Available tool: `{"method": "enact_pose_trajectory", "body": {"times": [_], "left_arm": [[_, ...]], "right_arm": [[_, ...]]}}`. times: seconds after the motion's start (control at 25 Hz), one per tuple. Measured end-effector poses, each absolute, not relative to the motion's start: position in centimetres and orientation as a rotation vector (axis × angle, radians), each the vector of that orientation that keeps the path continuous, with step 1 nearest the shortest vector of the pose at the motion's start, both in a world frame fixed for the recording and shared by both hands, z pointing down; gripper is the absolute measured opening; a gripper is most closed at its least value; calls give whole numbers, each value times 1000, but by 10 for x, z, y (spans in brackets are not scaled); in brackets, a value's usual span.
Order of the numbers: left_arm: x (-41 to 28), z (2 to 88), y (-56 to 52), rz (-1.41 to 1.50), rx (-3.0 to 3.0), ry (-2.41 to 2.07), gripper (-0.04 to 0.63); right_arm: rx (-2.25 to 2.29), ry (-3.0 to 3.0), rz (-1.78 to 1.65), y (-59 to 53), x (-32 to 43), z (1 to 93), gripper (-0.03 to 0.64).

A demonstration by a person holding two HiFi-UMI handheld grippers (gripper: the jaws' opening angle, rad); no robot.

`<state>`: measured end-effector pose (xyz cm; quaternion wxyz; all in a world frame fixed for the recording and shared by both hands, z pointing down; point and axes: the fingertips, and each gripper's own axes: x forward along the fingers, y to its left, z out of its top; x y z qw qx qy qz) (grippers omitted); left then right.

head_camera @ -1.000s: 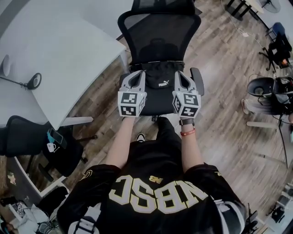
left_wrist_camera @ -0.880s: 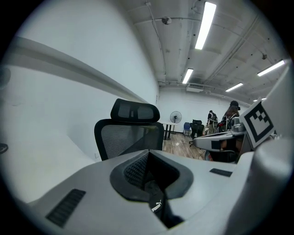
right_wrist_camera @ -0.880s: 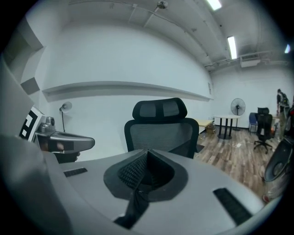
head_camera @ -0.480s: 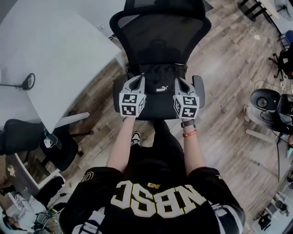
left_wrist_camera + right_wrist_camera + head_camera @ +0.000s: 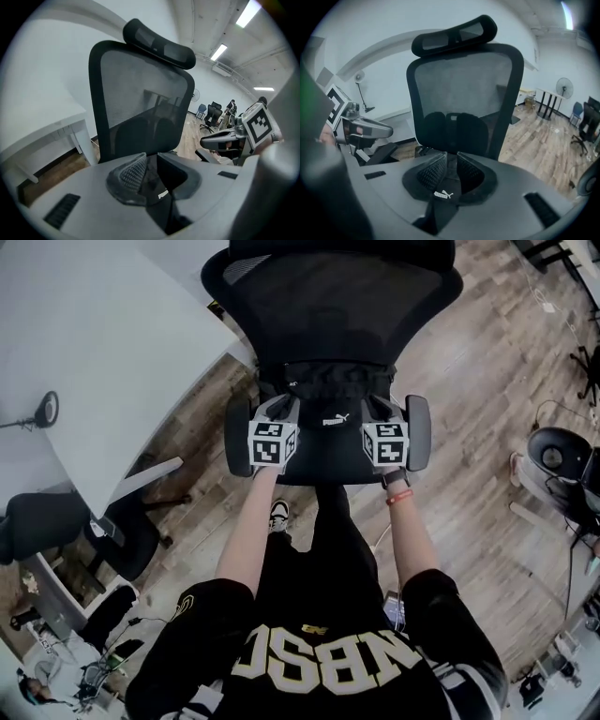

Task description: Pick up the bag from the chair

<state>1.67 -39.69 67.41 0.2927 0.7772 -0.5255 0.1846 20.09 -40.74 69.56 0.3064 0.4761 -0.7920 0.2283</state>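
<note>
A black bag [image 5: 328,395] with a white logo lies on the seat [image 5: 323,457] of a black mesh office chair [image 5: 333,306], against its backrest. My left gripper [image 5: 278,399] is at the bag's left side and my right gripper [image 5: 375,399] at its right side. In the left gripper view the jaws [image 5: 151,168] stand close together with black bag fabric [image 5: 157,190] pinched between them. The right gripper view shows the same: narrow jaws [image 5: 451,166] closed on black fabric [image 5: 445,190], the logo just below. The chair's backrest rises straight ahead in both views.
The chair's armrests [image 5: 417,432] [image 5: 236,435] flank my grippers. A white desk [image 5: 94,343] with a lamp [image 5: 42,409] stands to the left, another black chair [image 5: 47,521] beside it. Wooden floor [image 5: 487,381] lies to the right, with equipment [image 5: 558,457] at the far right.
The head has moved forward and the chair now sits closer and higher in view. Both grippers have stayed at the bag's two sides, slightly further in.
</note>
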Motion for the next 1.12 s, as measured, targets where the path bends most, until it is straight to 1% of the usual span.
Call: {"method": "enact_pose_trajectory", "body": {"times": [0.12,0.28,0.44,0.56,0.64,0.72,0.8,0.96,1.12], "left_arm": [[17,706,-404,512,2028,-1375,105],[19,745,-420,521,1984,-1354,174],[21,792,-432,542,1918,-1330,245],[21,823,-435,553,1876,-1328,280],[20,845,-436,553,1836,-1327,333],[18,865,-438,543,1786,-1329,363],[14,882,-441,537,1745,-1336,383],[6,911,-449,544,1687,-1346,396],[6,935,-452,572,1672,-1339,396]], "right_arm": [[1239,-2053,682,-414,210,734,78],[1219,-1990,741,-431,227,782,125],[1160,-1949,813,-442,238,828,221],[1142,-1926,850,-443,243,856,292],[1165,-1908,897,-445,249,873,342],[1203,-1894,938,-451,256,888,361],[1234,-1880,957,-457,263,900,365],[1266,-1847,978,-465,276,924,382],[1290,-1841,1007,-469,286,943,383]]}}
